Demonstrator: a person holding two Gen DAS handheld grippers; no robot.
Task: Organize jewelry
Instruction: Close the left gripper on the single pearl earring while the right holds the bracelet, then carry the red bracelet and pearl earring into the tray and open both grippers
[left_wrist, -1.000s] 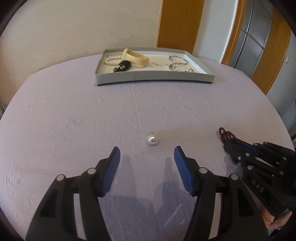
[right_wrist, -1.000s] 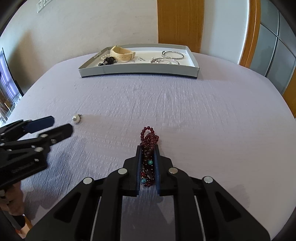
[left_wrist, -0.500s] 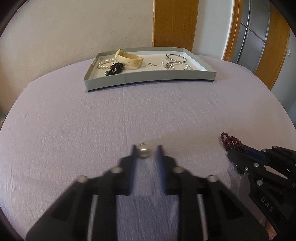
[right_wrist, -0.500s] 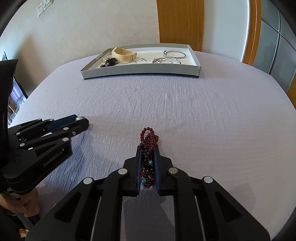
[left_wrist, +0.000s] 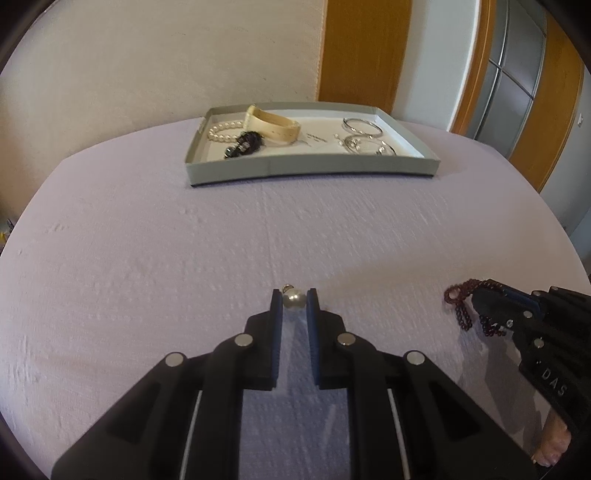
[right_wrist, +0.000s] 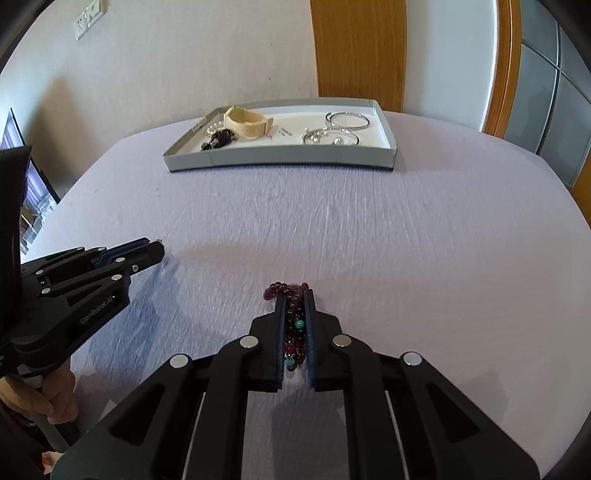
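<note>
Lilac tablecloth (left_wrist: 147, 240) beneath both tools. Grey tray (left_wrist: 314, 168) well ahead of fingertips, holding bangles, pearl string, cream strap. Right gripper (right_wrist: 294, 295) clamped on dark red bead bracelet (right_wrist: 293, 325), loop protruding past tips. Left gripper (left_wrist: 294, 295) closed on pearl pendant (left_wrist: 294, 300), pinched between pads at tips.
</note>
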